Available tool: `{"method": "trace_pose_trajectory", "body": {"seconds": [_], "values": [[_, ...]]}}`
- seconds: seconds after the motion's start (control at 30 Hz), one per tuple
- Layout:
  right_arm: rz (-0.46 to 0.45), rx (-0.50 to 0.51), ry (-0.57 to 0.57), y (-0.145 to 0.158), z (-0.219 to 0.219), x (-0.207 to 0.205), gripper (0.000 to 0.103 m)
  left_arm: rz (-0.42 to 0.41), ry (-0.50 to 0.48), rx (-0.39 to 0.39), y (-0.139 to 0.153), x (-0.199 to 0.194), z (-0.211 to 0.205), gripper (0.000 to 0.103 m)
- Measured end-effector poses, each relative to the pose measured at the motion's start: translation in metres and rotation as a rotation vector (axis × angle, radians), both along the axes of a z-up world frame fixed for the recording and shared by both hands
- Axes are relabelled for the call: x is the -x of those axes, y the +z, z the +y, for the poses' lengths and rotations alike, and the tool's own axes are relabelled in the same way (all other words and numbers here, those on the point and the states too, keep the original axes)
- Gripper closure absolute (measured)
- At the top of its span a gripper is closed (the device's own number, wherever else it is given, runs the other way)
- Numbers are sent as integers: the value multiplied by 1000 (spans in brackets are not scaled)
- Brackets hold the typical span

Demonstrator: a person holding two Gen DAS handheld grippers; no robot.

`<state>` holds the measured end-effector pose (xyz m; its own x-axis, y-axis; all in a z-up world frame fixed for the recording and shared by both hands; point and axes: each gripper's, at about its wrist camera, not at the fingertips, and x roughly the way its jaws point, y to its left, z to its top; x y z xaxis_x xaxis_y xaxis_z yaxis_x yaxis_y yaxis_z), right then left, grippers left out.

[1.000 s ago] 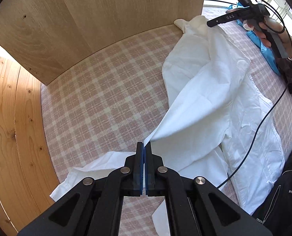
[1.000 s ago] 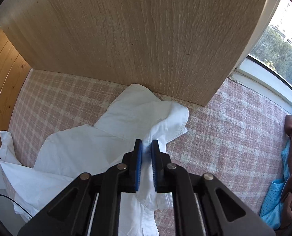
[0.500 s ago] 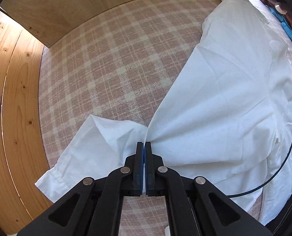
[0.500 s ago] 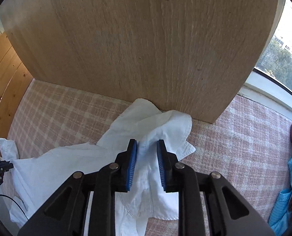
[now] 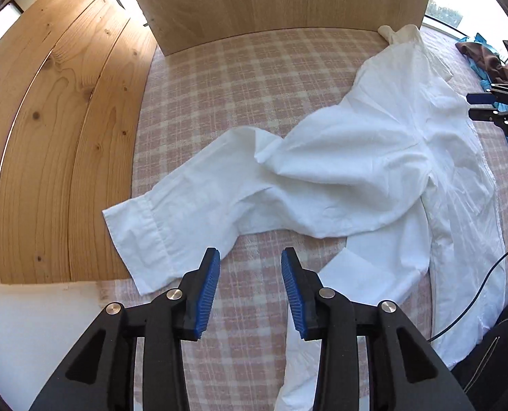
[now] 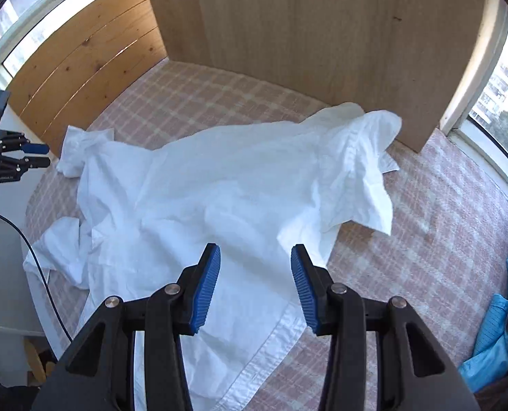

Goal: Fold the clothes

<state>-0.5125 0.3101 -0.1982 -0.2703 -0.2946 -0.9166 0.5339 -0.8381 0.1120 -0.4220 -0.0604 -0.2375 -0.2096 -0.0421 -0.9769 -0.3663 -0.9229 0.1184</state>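
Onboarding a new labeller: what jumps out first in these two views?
A crumpled white shirt sprawls across the pink checked cloth, one sleeve stretched toward the wooden wall at the left. Both the left gripper and right gripper hover open over it, holding nothing. A blue and brown clothes heap sits at the far right.

Left gripper (image 5: 250, 257) hangs above the white shirt (image 5: 339, 171), blue pads (image 5: 207, 287) spread wide, gripping nothing, just short of the cuffed sleeve end. Right gripper (image 6: 255, 257) hovers over the shirt's body, jaws equally wide and empty. From the left camera it shows at the shirt's far side (image 5: 483, 106).
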Motion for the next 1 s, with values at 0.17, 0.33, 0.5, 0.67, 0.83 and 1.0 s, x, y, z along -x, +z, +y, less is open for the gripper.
{"method": "trace_pose_trajectory", "body": {"seconds": [0.17,0.33,0.5,0.67,0.83,1.0], "values": [[-24,-180,48,-57,-30,-19,60,-96,21,27,-34,-78,-11,65],[-25,-160,-23,-41,-22,-28,60,-123,71,-3,-56,-125,-28,62],[22,-82,59,7,-51,-64,60,-137,88,-35,-76,-153,-33,57],[10,-50,140,21,-86,-93,60,-118,79,-13,-85,-150,-25,97],[31,-78,158,26,-98,-102,60,37,132,99,-41,-149,-24,98],[-19,-97,110,12,-94,-91,60,301,151,395,2,-177,-19,96]]}}
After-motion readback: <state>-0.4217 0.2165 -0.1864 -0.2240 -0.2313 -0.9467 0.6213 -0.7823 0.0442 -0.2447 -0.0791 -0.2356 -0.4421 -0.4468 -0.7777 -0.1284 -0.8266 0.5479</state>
